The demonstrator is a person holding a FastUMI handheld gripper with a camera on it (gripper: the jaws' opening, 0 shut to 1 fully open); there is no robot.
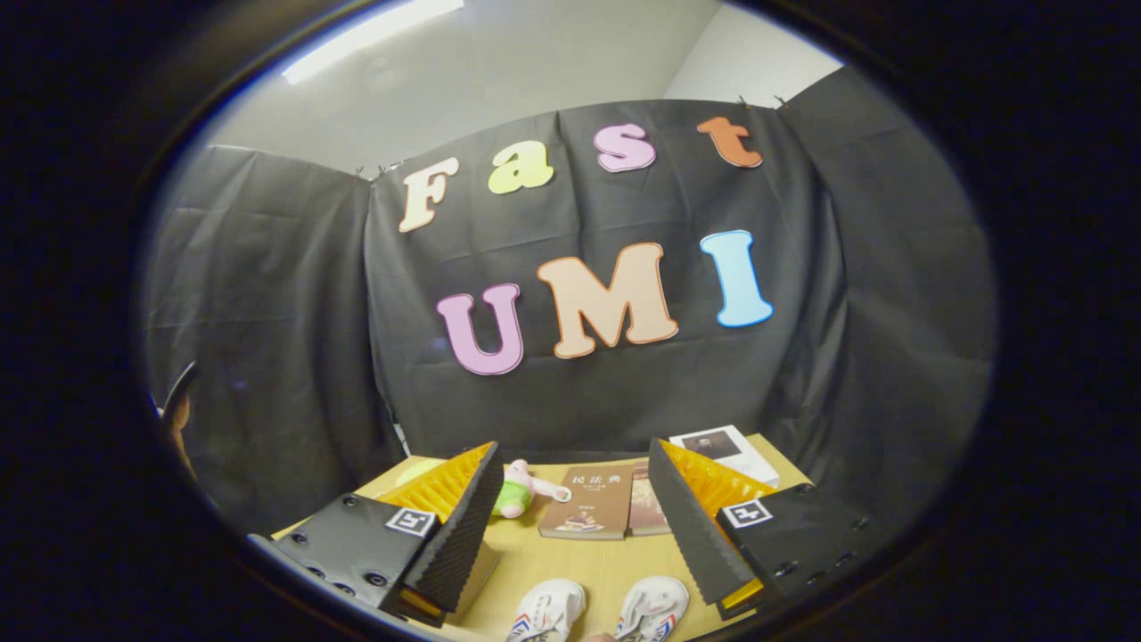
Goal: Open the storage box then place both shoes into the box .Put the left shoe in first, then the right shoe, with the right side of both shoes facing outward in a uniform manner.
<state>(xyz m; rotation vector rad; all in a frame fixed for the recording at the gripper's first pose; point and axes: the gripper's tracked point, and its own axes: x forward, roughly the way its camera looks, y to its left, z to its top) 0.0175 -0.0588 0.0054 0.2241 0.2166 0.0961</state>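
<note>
We see the gripper (575,526) held above the near part of a light wooden desk (579,571), with its two fingers spread wide apart and nothing between them; it holds no thing. Below the gap between the fingers, at the near edge of the desk, two white shoes stand side by side with their toes pointing to the far side. The left shoe (545,611) has red and blue stripes on its side, and the right shoe (653,609) sits just beside it with a narrow strip of desk between them; we can see only the front parts of both. Beyond the fingers, in the middle of the desk, a brown book (588,504) lies flat, and a second book (646,510) lies touching its right side, partly hidden behind the right finger. To the left of the brown book, near the tip of the left finger, there is a small soft toy (521,490) in pink and green, lying on its side. At the far right corner of the desk we see a white book (726,448) with a dark picture on its cover. Behind the desk hangs the black cloth wall (285,357) of the booth.
</note>
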